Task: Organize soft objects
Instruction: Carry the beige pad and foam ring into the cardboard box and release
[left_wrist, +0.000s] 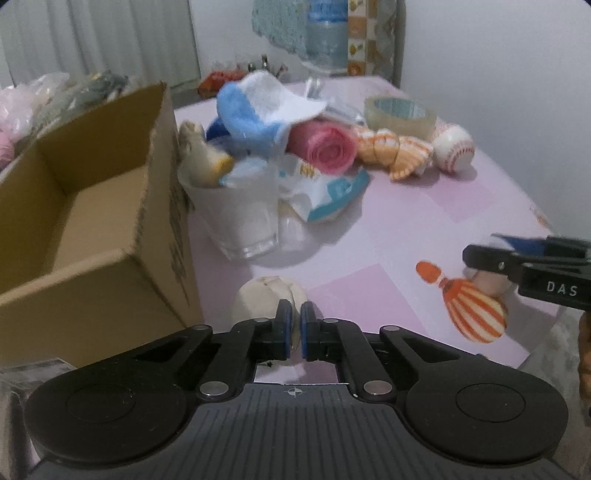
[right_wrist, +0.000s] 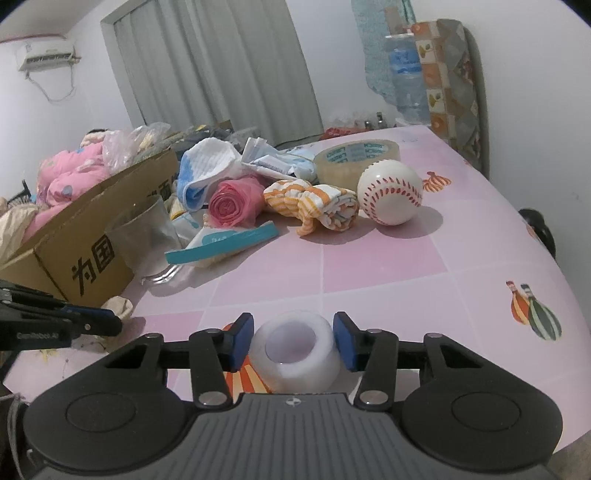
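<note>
My left gripper (left_wrist: 295, 325) is shut on a crumpled cream cloth (left_wrist: 266, 295) beside the open cardboard box (left_wrist: 92, 206). My right gripper (right_wrist: 293, 341) has its pads on both sides of a white roll (right_wrist: 295, 350) near the table's front edge, and appears shut on it. A pile lies mid-table: a blue and white cloth (right_wrist: 207, 166), a pink roll (right_wrist: 232, 203), an orange striped cloth (right_wrist: 314, 205) and a white baseball (right_wrist: 389, 192). The right gripper also shows in the left wrist view (left_wrist: 517, 258).
A glass (right_wrist: 147, 236) stands by the box with cloth in it. A tape roll (right_wrist: 354, 155) sits behind the baseball. A blue and white packet (right_wrist: 221, 243) lies in front of the pile. A water jug (right_wrist: 406, 74) stands at the far edge.
</note>
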